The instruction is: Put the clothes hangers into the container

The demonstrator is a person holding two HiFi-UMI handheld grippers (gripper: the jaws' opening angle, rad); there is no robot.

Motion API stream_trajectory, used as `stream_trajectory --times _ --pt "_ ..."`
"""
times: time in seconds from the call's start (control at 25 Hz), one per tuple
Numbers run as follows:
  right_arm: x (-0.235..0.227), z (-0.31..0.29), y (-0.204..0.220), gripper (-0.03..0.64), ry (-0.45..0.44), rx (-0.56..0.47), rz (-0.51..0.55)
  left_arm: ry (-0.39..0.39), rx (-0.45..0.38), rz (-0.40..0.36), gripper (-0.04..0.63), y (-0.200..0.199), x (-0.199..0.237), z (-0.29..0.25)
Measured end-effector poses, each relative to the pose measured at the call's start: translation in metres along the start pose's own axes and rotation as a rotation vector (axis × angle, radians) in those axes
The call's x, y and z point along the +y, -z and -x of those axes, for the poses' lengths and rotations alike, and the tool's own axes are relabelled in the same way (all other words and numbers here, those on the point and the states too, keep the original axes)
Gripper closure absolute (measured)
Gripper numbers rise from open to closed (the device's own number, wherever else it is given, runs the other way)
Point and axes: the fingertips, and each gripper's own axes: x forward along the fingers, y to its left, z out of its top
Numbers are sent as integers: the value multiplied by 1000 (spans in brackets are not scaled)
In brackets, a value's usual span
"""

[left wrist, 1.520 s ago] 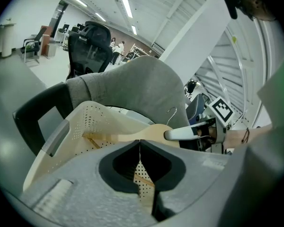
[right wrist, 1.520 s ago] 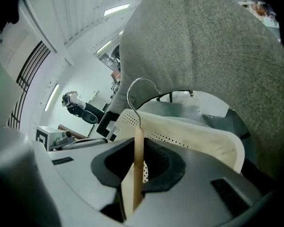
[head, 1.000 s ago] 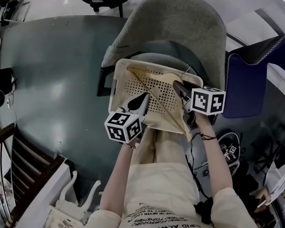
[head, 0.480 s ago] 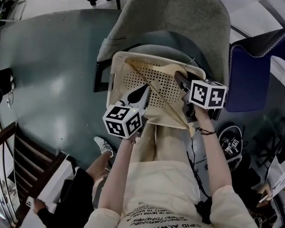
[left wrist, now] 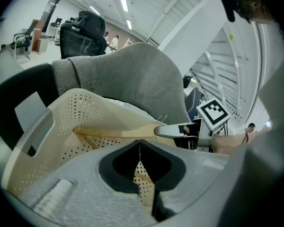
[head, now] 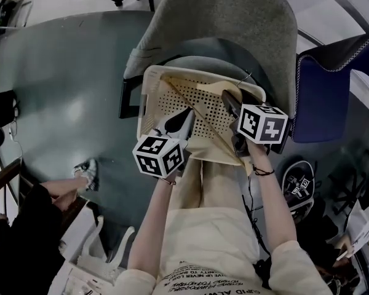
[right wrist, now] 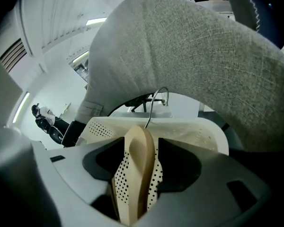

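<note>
While my left claw (head: 183, 120) is hovering over the near-left part of the container (head: 146, 103), I am keeping it clenched, jaw tips touching. Just ahead of it and off to its right, the wooden clothes hanger (left wrist: 128, 134) is resting in the perforated container, which is sitting on the grey chair (head: 234, 23). Further right, my right claw (head: 229, 105) is reaching into the container's far-right side. Its jaws are opening, released, with the hanger's rounded end standing between them and a gap showing on either side. The wire hook (right wrist: 154, 103) is poking up just beyond the tips.
</note>
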Motion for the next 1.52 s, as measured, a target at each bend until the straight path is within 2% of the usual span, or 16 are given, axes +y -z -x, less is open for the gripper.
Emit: stream_trajectory --times 0.2,0.48,0.6,0.68,0.88,1.0,1.36,1.52 --pt "0 5 -7 370 53 -72 23 -8 -5 3 572 0 0 5" --pt "3 19 -16 364 73 -134 31 -4 -28 -2 572 -11 -6 14" --pt "8 27 -20 367 76 -156 82 2 -46 -9 572 -20 -11 17" --pt "11 34 -24 391 81 -173 121 7 -61 -15 572 -26 -16 20" --pt "16 56 -28 550 101 -167 191 21 -118 -41 572 -43 -31 34" --pt "23 74 -34 595 99 -191 223 31 -152 -73 572 -55 -42 44" --pt "65 118 -49 612 12 -234 271 66 -244 -184 572 -98 -77 76" --pt "88 137 -60 612 -39 -253 336 85 -285 -248 574 -123 -94 89"
